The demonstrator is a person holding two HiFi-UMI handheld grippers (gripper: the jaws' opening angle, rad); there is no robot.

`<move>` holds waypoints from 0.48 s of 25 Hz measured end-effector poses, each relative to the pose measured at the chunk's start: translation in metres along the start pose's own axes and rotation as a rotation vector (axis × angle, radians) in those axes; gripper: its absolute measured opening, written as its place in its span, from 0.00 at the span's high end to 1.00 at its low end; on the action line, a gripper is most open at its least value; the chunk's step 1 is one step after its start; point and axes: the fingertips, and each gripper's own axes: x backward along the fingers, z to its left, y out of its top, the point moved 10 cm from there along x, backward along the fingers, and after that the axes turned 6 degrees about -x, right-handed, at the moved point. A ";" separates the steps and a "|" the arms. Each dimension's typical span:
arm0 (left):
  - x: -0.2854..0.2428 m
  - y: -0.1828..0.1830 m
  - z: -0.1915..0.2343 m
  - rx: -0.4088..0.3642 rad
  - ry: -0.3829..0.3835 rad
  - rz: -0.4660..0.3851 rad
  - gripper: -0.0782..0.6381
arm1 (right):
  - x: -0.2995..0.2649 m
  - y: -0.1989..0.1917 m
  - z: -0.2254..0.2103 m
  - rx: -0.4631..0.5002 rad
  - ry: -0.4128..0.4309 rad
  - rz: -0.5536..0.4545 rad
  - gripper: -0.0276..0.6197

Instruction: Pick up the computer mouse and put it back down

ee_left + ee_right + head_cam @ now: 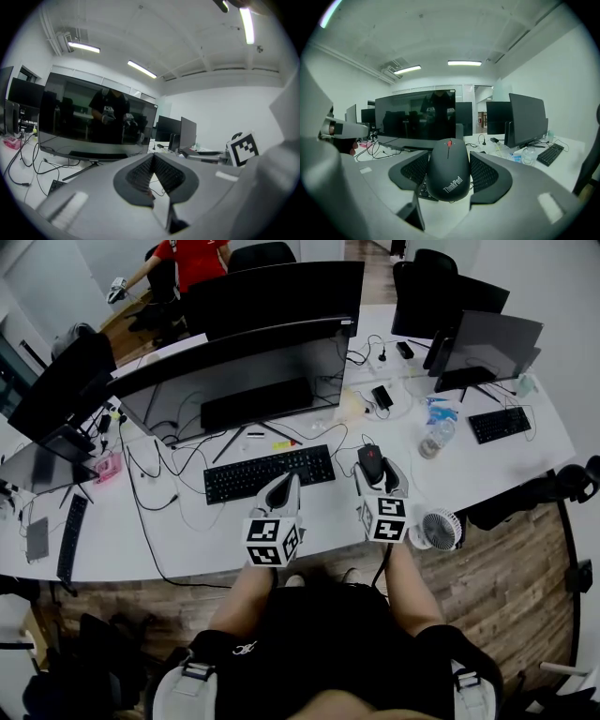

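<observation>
Black computer mouse (448, 173), at three o'clock of the keyboard (269, 473), was clamped in the right gripper (380, 479), apparently lifted; setting down remained. Left gripper (153, 164) was closed, empty.

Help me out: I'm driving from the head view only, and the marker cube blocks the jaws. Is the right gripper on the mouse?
Observer: Yes, the right gripper view shows the right gripper closed on both sides of the mouse.
Operator: Which way does it point?
Observer: Its red scroll wheel faces away from the camera.
Operator: And the left gripper?
Observer: Its jaws are together, nothing between them.
</observation>
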 end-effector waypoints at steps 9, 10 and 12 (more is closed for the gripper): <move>0.000 0.000 0.002 0.011 0.001 0.000 0.82 | -0.003 0.000 0.000 0.028 -0.012 0.011 0.54; 0.001 0.000 0.002 0.015 0.001 0.001 0.82 | -0.004 -0.005 -0.001 0.028 -0.014 0.025 0.54; 0.001 -0.001 0.003 0.020 0.004 0.001 0.82 | -0.007 -0.015 -0.003 0.027 -0.016 0.054 0.54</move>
